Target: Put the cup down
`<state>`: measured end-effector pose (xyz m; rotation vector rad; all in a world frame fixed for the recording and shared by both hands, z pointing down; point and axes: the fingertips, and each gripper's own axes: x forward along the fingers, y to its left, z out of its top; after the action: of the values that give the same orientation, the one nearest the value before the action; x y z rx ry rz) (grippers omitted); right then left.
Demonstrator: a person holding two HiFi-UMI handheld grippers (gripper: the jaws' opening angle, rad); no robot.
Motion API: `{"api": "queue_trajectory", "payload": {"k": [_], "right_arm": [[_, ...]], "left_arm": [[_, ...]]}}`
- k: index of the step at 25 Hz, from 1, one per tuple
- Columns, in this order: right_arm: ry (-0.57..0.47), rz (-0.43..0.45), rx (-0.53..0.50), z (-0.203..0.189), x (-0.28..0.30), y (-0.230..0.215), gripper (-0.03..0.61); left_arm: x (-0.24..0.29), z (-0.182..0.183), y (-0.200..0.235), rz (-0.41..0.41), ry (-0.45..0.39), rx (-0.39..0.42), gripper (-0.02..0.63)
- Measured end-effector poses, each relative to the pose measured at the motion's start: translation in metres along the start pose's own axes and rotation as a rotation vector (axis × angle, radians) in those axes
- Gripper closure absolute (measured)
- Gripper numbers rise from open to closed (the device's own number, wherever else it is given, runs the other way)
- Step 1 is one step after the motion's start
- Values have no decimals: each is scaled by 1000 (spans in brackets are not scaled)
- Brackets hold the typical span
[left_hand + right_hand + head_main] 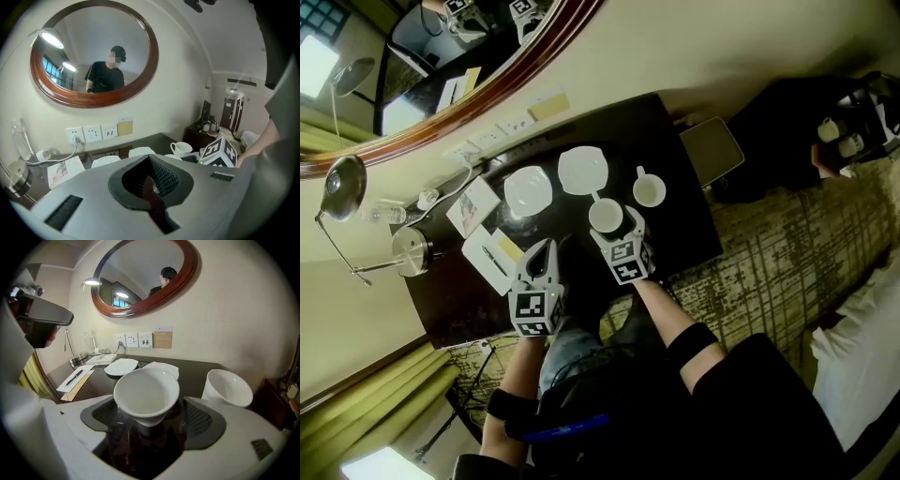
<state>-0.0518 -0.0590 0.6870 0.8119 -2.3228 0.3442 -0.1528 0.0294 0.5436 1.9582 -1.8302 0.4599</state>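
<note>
A white cup stands on the dark desk, between the pads of my right gripper. Both pads stand clear of its sides, so the jaws are open around it. From the head view the same cup sits just ahead of the right gripper, near the desk's front edge. My left gripper hovers to the left of it over the desk, its jaws shut on nothing.
A second white cup with a handle stands to the right. Two white saucers lie behind. A notepad with a pen, a booklet and a desk lamp fill the left. A round mirror hangs on the wall.
</note>
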Motion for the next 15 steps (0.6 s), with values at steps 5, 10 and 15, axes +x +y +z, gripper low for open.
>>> {"api": "queue_trajectory", "payload": {"k": [5, 10, 15], "right_arm": [[-4, 44, 12, 10, -38, 2, 112], [-38, 110, 18, 31, -84, -4, 167], [-90, 170, 31, 49, -118, -21, 237]], "left_arm": [[-12, 13, -10, 19, -21, -35, 609], [-21, 10, -16, 17, -30, -34, 609], [-34, 15, -19, 52, -46, -49, 609]]}}
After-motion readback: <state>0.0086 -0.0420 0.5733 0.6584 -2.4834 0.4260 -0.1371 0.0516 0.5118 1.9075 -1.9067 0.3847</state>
